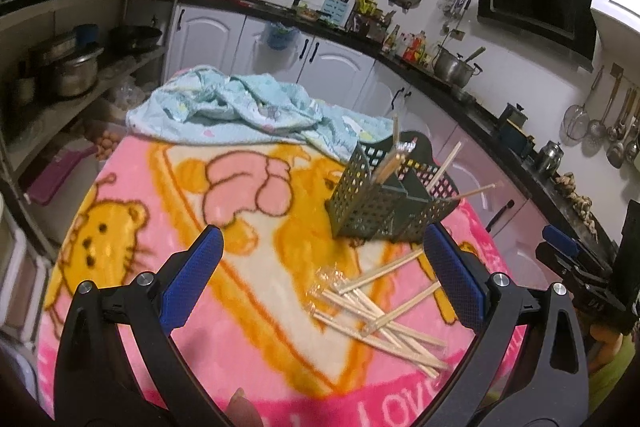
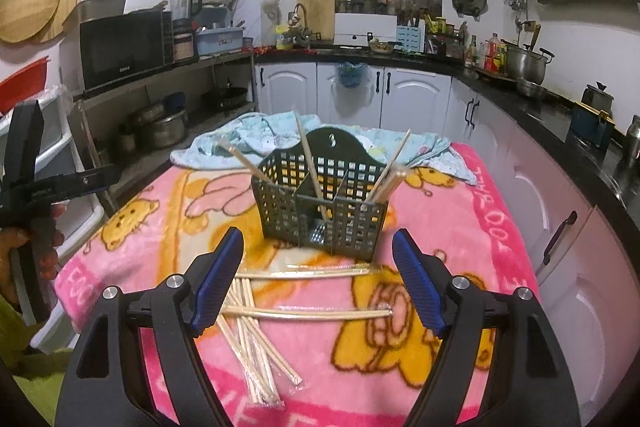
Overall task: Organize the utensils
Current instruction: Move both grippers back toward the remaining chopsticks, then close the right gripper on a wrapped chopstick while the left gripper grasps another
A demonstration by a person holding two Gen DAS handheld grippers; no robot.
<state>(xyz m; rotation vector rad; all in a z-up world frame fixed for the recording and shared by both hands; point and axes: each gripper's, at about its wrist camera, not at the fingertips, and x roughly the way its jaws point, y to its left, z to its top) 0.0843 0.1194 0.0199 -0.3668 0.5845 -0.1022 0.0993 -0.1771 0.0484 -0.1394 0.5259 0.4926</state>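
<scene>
left gripper (image 1: 322, 263) wide open, held nothing; right gripper (image 2: 318, 267) wide open, empty | loose chopsticks (image 2: 256, 331) lay before caddy (image 2: 320, 207); several stood inside caddy

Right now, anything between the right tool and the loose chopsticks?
Nothing visible. The open right tool hovers over the wrapped wooden chopsticks on the pink cartoon blanket; the dark green perforated plastic caddy stands beyond them.

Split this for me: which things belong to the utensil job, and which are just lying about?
Job:
- loose chopsticks on the blanket
- green basket, some chopsticks already standing in it
- left gripper and right gripper, jaws open, nothing held

Lying about:
- pink blanket under it all
- blue cloth behind the basket
- pots, microwave, counter clutter
</scene>
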